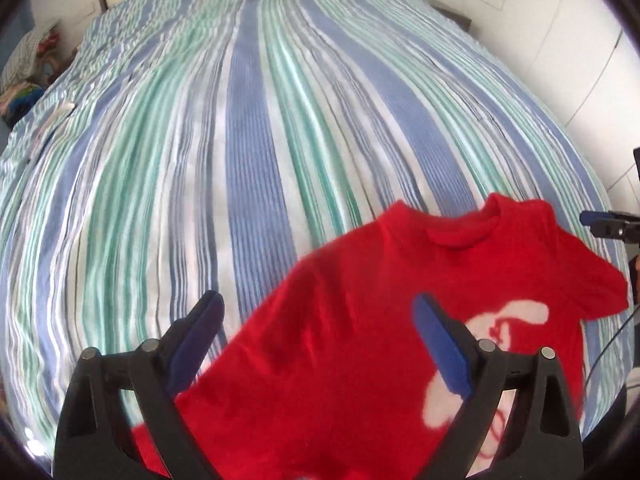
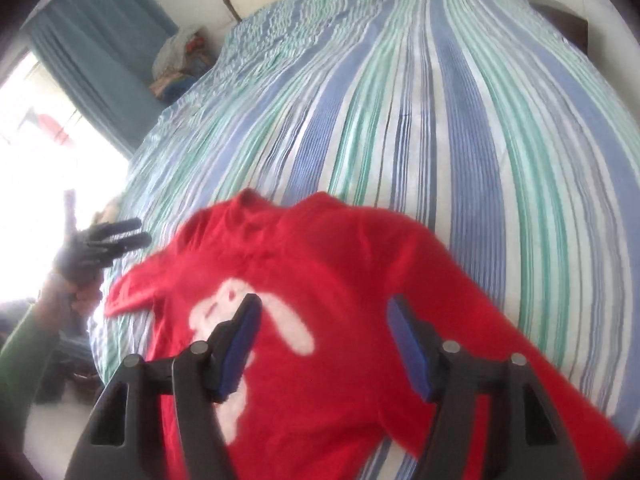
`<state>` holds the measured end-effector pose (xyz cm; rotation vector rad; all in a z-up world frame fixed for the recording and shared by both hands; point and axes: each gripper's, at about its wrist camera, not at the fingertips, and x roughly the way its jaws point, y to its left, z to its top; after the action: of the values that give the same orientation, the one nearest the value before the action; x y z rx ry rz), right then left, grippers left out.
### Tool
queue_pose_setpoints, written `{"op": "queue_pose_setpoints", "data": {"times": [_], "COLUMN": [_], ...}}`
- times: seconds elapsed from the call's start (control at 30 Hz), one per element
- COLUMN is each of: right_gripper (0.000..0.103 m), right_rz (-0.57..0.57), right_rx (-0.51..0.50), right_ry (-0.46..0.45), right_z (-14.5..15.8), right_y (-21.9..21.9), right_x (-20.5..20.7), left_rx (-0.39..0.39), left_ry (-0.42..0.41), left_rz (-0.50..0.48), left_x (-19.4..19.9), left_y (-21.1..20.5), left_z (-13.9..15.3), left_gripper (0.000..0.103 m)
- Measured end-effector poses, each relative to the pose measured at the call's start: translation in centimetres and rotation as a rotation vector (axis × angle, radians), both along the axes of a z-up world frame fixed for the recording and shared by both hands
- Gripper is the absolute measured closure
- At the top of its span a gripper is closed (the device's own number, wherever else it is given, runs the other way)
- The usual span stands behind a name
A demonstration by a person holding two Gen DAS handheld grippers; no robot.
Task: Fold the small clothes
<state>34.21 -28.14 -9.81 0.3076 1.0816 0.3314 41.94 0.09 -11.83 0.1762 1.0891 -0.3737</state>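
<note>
one red tee (image 1: 360, 320) flat on the striped bedspread (image 1: 240, 160), under both sets of fingers | left gripper (image 1: 320, 344) wide open, right gripper (image 2: 324, 344) open too, nothing pinched | I'd smooth it, then grab both sleeve edges evenly | count: 1 shirt, 2 grippers

the red shirt (image 1: 344, 320) is soft matt cloth with a flat white print. the bedspread (image 1: 248, 128) is thin woven cloth, finely ribbed and striped. the left gripper (image 1: 320, 340) and right gripper (image 2: 322, 340) are matt black plastic with smooth blue pads (image 1: 442, 348) and dull metal pins. the curtain (image 2: 92, 40) is matt cloth.
</note>
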Motion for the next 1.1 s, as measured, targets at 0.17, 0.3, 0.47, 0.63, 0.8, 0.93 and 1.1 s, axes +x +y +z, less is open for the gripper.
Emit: {"op": "queue_pose_setpoints", "data": {"times": [0.17, 0.3, 0.47, 0.63, 0.8, 0.93, 1.1], "right_gripper": [0.036, 0.034, 0.032, 0.092, 0.097, 0.098, 0.099], "right_rz": [-0.012, 0.053, 0.256, 0.243, 0.399, 0.402, 0.316], "right_rx": [-0.001, 0.036, 0.182, 0.23, -0.029, -0.422, -0.566], "right_ry": [0.109, 0.2, 0.333, 0.211, -0.005, -0.285, -0.165], "right_z": [-2.6, -5.8, -9.3, -7.9, -4.5, -2.0, -7.6], "right_y": [-1.3, -0.4, 1.8, 2.0, 6.4, 9.0, 9.4], "right_x": [9.3, 13.1, 12.5, 12.6, 10.8, 8.5, 11.5], "left_rx": [0.039, 0.101, 0.078, 0.019, 0.064, 0.144, 0.208], "left_ry": [0.003, 0.035, 0.092, 0.081, -0.232, -0.338, -0.246], "left_rz": [-0.131, -0.135, -0.21, -0.243, -0.183, -0.096, -0.042], "left_x": [2.6, 4.7, 4.2, 3.3, -0.7, -1.4, 0.1], "left_y": [-2.7, -3.4, -3.6, -4.1, -4.2, -4.6, -5.4], "left_z": [-1.9, -4.7, -7.0, -5.9, -1.8, -3.3, -7.8], "left_gripper": [0.007, 0.007, 0.01, 0.099, 0.1, 0.099, 0.096]}}
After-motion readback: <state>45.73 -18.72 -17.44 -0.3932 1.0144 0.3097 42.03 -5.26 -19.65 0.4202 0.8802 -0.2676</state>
